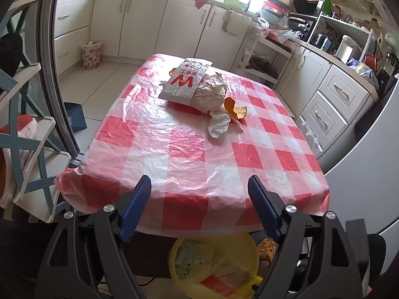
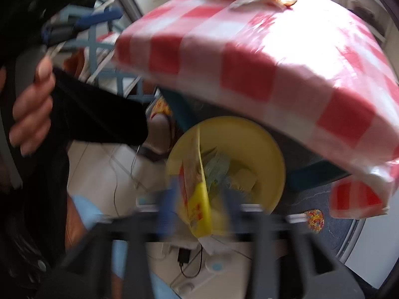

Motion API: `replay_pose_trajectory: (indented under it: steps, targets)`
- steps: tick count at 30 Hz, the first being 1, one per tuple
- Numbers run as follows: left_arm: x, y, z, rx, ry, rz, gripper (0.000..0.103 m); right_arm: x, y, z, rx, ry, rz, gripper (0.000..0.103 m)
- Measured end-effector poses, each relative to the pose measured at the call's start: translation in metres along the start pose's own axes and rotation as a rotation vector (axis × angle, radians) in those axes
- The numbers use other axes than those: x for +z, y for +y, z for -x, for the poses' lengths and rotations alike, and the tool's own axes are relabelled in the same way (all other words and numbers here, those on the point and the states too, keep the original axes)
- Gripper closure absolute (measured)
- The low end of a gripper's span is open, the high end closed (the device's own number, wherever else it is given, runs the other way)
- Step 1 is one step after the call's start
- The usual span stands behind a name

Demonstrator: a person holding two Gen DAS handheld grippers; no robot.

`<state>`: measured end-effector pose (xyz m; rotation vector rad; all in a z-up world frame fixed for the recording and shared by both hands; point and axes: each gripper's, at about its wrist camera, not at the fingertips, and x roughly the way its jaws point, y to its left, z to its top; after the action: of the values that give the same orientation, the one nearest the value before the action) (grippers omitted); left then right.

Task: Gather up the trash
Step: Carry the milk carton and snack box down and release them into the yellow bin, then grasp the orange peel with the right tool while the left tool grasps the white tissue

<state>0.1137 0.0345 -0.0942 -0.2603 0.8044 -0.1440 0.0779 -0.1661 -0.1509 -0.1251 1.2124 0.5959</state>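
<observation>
On the red-and-white checked table [image 1: 189, 149] lie a crumpled paper bag with a red W [image 1: 192, 87], an orange peel [image 1: 235, 109] and a white tissue [image 1: 219, 124]. My left gripper [image 1: 198, 179] hovers open over the near table edge, nothing between its blue pads [image 1: 139, 199]. Below the table stands a yellow bin [image 2: 261, 137] with wrappers inside. In the blurred right wrist view, my right gripper [image 2: 199, 199] points down over the bin. Its fingers stand apart, and a yellow-and-red wrapper [image 2: 197, 206] sits loosely between them, above the bin's mouth.
A person's hand [image 2: 30, 104] grips a handle at the left. A foot in a patterned slipper [image 2: 159, 124] stands beside the bin. A blue-framed rack [image 1: 25, 137] is left of the table; kitchen cabinets [image 1: 336, 99] run along the right and back. A floral basket [image 1: 91, 53] stands on the floor.
</observation>
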Motion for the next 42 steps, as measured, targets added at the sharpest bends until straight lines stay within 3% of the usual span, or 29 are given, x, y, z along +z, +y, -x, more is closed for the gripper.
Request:
replay_pose_trajectory:
  steps: [6, 11, 14, 18, 26, 32, 36, 38, 40, 42]
  targets:
    - [0.002, 0.006, -0.001, -0.003, 0.002, 0.026, 0.026, 0.011, -0.011, 0.016, 0.038, -0.108, -0.026, 0.050]
    - [0.002, 0.003, -0.003, 0.002, 0.008, 0.019, 0.025, 0.012, -0.006, 0.049, 0.041, -0.310, -0.067, 0.045]
    - [0.003, 0.002, -0.007, 0.005, 0.019, 0.026, 0.024, 0.034, -0.018, 0.064, 0.005, -0.395, -0.105, 0.045]
    - [0.006, -0.003, -0.015, 0.013, 0.029, 0.009, 0.024, 0.089, -0.031, 0.070, -0.042, -0.458, -0.088, 0.045]
    - [0.009, -0.001, -0.024, 0.051, 0.043, -0.012, 0.024, 0.179, -0.055, 0.027, -0.082, -0.418, -0.088, 0.046]
    - [0.017, 0.001, -0.036, 0.078, 0.045, -0.029, 0.024, 0.199, -0.081, -0.005, -0.095, -0.355, -0.132, 0.054]
    - [0.024, -0.003, -0.047, 0.084, 0.054, -0.039, 0.024, 0.204, -0.094, -0.015, -0.059, -0.343, -0.163, 0.057]
    - [0.024, -0.005, -0.054, 0.086, 0.067, -0.043, 0.024, 0.207, -0.095, -0.017, -0.032, -0.338, -0.154, 0.063]
    - [0.024, -0.006, -0.059, 0.090, 0.079, -0.046, 0.024, 0.211, -0.095, -0.021, -0.016, -0.325, -0.135, 0.087]
    - [0.022, -0.008, -0.063, 0.095, 0.090, -0.048, 0.024, 0.214, -0.092, -0.021, -0.009, -0.319, -0.125, 0.094]
